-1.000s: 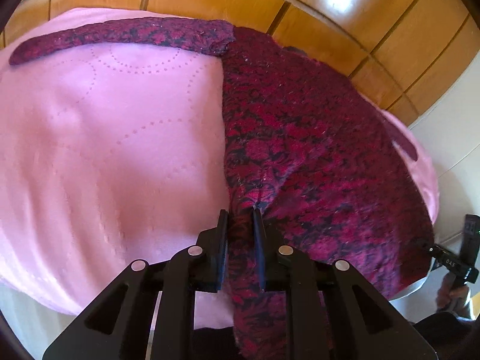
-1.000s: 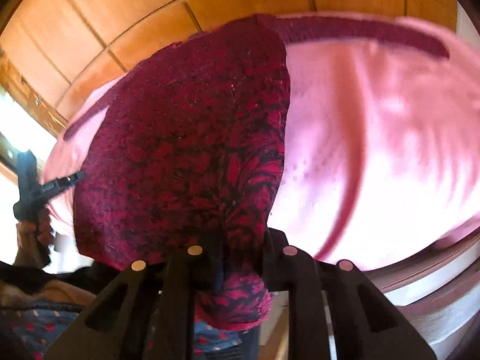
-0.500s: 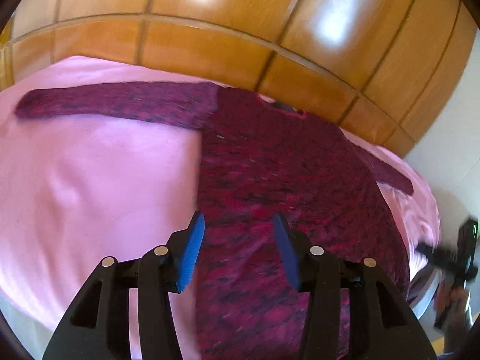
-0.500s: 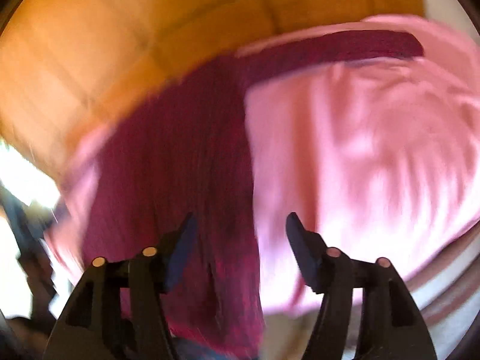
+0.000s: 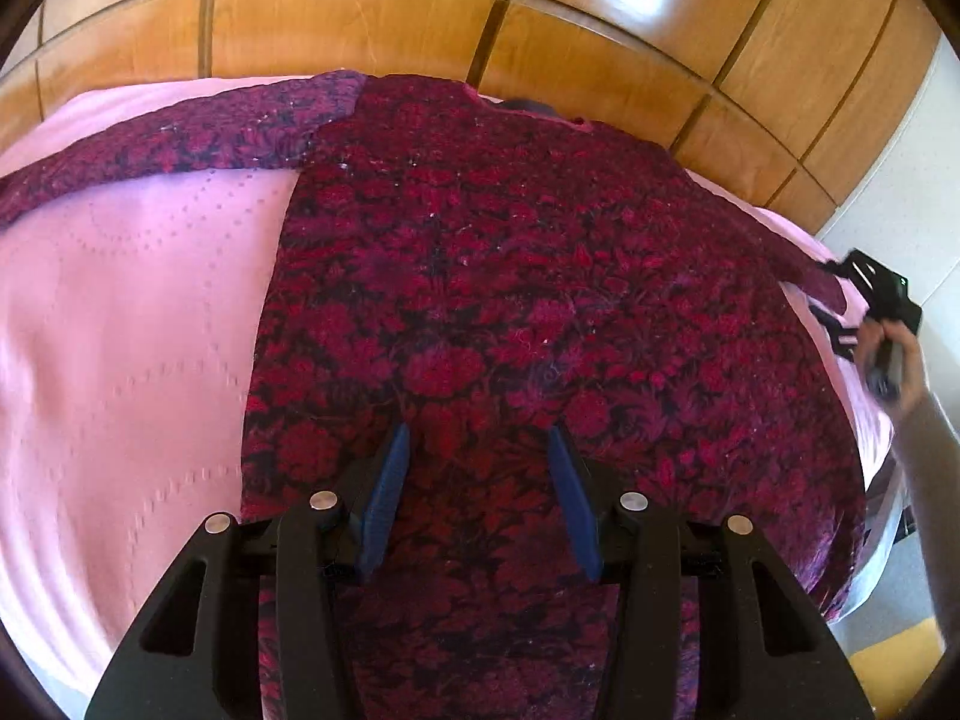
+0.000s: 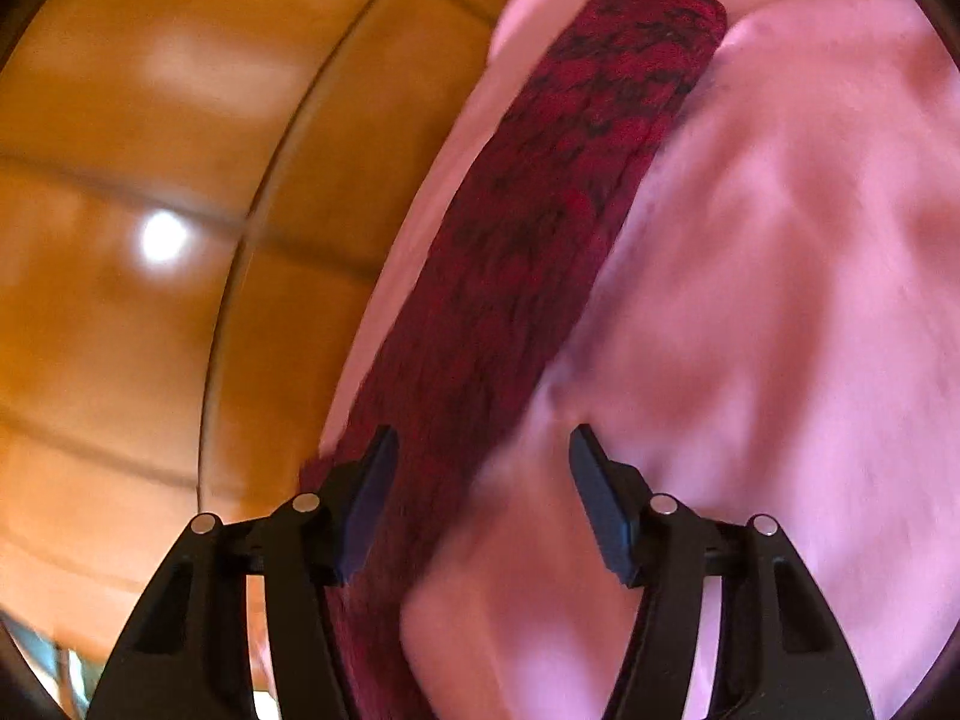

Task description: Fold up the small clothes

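A dark red and black floral knitted sweater point(image 5: 528, 312) lies flat, spread on a pink bedspread point(image 5: 120, 324), with its left sleeve point(image 5: 156, 144) stretched out to the left. My left gripper point(image 5: 477, 450) is open and empty above the sweater's lower body. In the right wrist view, the sweater's right sleeve point(image 6: 540, 228) runs diagonally across the pink cover. My right gripper point(image 6: 483, 444) is open and empty over the sleeve near the shoulder. It also shows in the left wrist view point(image 5: 864, 294), held in a hand at the sweater's right edge.
A wooden panelled headboard point(image 5: 540, 30) runs along the far side of the bed, also seen in the right wrist view point(image 6: 150, 210). A white wall point(image 5: 900, 198) stands to the right. The bed's edge drops off at the lower right point(image 5: 870, 570).
Both grippers let go of the sweater's bottom hem and opened. The sweater now lies flat. My right gripper swung over to the right sleeve; my left drew back over the body.
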The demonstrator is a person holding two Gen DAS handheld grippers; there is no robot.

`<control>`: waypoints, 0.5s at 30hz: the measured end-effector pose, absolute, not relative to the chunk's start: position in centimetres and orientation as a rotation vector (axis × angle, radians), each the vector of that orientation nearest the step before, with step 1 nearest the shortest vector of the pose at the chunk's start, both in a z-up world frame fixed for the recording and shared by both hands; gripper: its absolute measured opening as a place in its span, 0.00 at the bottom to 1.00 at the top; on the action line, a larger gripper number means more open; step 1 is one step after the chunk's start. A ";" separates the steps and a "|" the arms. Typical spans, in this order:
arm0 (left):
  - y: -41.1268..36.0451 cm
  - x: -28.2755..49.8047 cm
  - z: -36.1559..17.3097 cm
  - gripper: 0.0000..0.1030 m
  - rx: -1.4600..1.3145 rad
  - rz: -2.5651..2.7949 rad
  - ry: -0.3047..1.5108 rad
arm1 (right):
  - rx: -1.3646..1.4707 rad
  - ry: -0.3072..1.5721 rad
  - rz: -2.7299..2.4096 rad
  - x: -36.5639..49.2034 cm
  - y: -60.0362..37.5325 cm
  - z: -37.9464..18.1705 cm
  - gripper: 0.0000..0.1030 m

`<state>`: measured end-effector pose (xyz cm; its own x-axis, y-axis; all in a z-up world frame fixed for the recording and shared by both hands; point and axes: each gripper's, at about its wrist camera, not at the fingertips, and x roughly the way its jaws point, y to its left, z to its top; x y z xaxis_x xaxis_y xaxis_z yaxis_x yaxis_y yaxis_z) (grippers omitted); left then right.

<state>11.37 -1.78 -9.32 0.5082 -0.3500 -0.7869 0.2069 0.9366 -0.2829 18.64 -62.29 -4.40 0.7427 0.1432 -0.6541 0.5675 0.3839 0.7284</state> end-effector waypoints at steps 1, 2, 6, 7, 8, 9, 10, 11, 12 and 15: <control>-1.8 11.5 -9.4 0.45 -0.161 -0.337 0.986 | 1.175 0.711 -0.331 19.4 -63.1 -4.6 0.58; -1.8 11.6 -9.5 0.45 -0.164 -0.335 0.990 | 1.171 0.709 -0.352 19.7 -63.4 -4.6 0.57; -2.0 12.0 -9.7 0.46 -0.165 -0.335 0.997 | 1.124 0.737 -0.407 21.9 -64.3 -4.8 0.33; -1.9 11.9 -9.7 0.46 -0.169 -0.336 0.997 | 1.088 0.760 -0.424 22.7 -64.3 -5.0 0.14; -1.7 11.9 -9.7 0.46 -0.176 -0.337 0.998 | 1.015 0.794 -0.450 22.9 -64.4 -4.4 0.14; -1.6 11.9 -9.8 0.46 -0.186 -0.337 1.002 | 0.952 0.801 -0.459 22.9 -64.3 -3.9 0.11; -1.5 12.0 -9.9 0.46 -0.194 -0.338 1.006 | 0.862 0.786 -0.488 22.7 -64.4 -3.0 0.11; -1.5 12.1 -9.9 0.46 -0.201 -0.339 1.008 | 0.830 0.787 -0.522 22.3 -64.6 -3.2 0.11; -1.4 12.2 -10.0 0.46 -0.212 -0.339 1.010 | 0.849 0.808 -0.556 22.2 -65.2 -4.1 0.11; -1.4 12.2 -10.0 0.46 -0.210 -0.338 1.015 | 0.834 0.821 -0.541 21.9 -65.0 -5.3 0.11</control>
